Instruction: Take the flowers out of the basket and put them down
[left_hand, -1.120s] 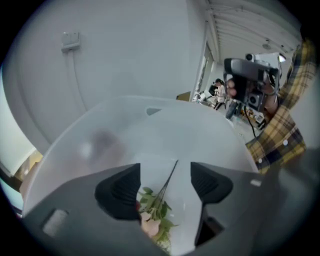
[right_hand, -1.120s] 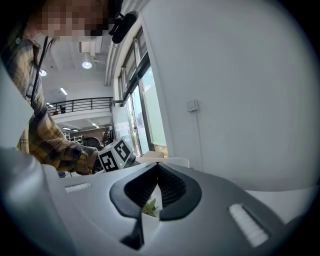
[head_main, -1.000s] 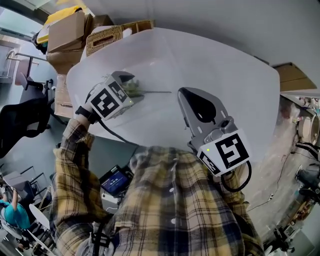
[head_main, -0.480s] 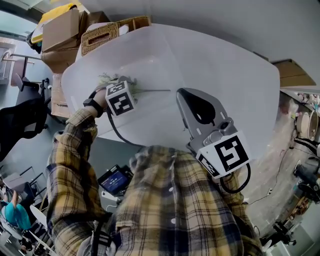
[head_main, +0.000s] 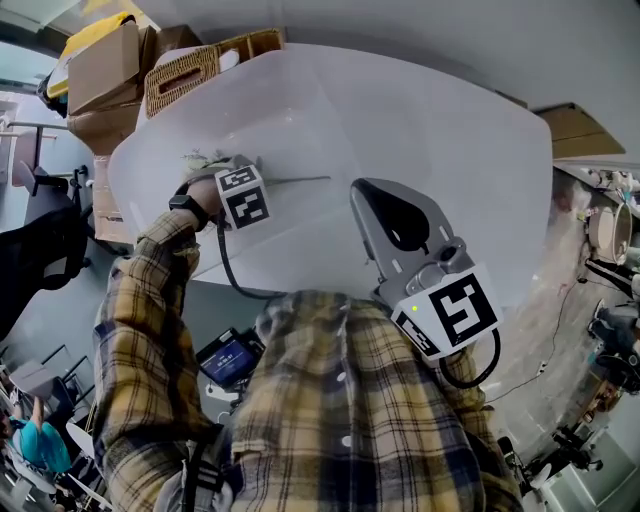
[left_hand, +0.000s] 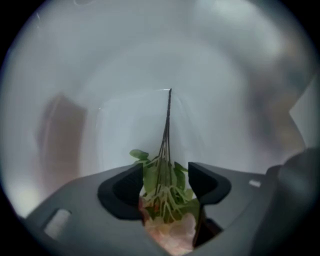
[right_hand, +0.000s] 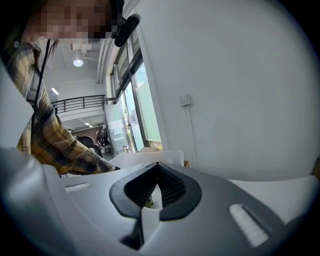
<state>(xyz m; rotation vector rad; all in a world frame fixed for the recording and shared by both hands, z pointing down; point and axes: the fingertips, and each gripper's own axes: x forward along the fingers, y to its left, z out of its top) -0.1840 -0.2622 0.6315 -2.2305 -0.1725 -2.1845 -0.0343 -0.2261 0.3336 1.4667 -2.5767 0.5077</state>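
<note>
A small bunch of flowers (head_main: 204, 160) with pale blooms and green leaves lies on the white table (head_main: 430, 130), its thin dark stem (head_main: 300, 180) pointing right. My left gripper (head_main: 238, 185) points straight down over the bunch. In the left gripper view the flowers (left_hand: 165, 192) sit between the wide-apart jaws of the left gripper (left_hand: 166, 172); the jaws have just been opening slightly, and the pads do not pinch the stems. My right gripper (head_main: 366, 187) hovers near the table's front, shut and empty, as the right gripper (right_hand: 156, 166) view confirms. The wicker basket (head_main: 185, 75) stands at the table's far left corner.
Cardboard boxes (head_main: 100, 65) are stacked beyond the basket, off the table's left corner. Another box (head_main: 575, 130) sits by the wall at the right. The table's front edge runs just before my body.
My left gripper has sunk to the table over the flowers and shifted a little left in the head view. The stem has stayed lying in place. The right gripper has not moved.
</note>
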